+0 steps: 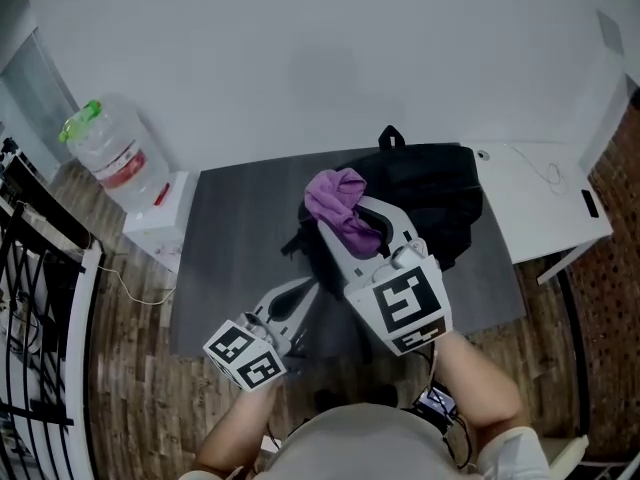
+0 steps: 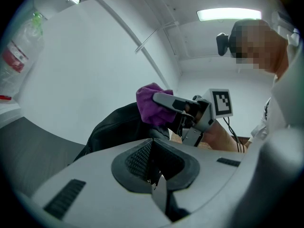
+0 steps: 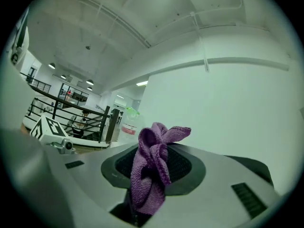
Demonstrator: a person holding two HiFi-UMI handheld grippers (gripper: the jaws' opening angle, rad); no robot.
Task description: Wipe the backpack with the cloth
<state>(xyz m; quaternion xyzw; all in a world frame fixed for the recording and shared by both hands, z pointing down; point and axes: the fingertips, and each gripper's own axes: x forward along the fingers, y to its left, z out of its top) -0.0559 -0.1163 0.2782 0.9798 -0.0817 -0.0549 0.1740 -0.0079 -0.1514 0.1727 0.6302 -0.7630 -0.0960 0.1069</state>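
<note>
The right gripper (image 3: 153, 172) is pinching the purple cloth (image 3: 154, 151), its bunched folds sticking up between the pads. That view is giving the grip close up. Only the head view is placing it, over the left end of the black backpack (image 1: 435, 193); contact cannot be told. The left gripper (image 1: 300, 290) is hanging beside the bag's near-left edge, and its own view is showing the jaws pressed together on nothing. The backpack is lying on a dark grey tabletop (image 1: 235, 228). A white desk (image 1: 545, 203) is standing to the right, a water bottle (image 1: 115, 153) to the left, with wood flooring (image 1: 130, 388) below.
</note>
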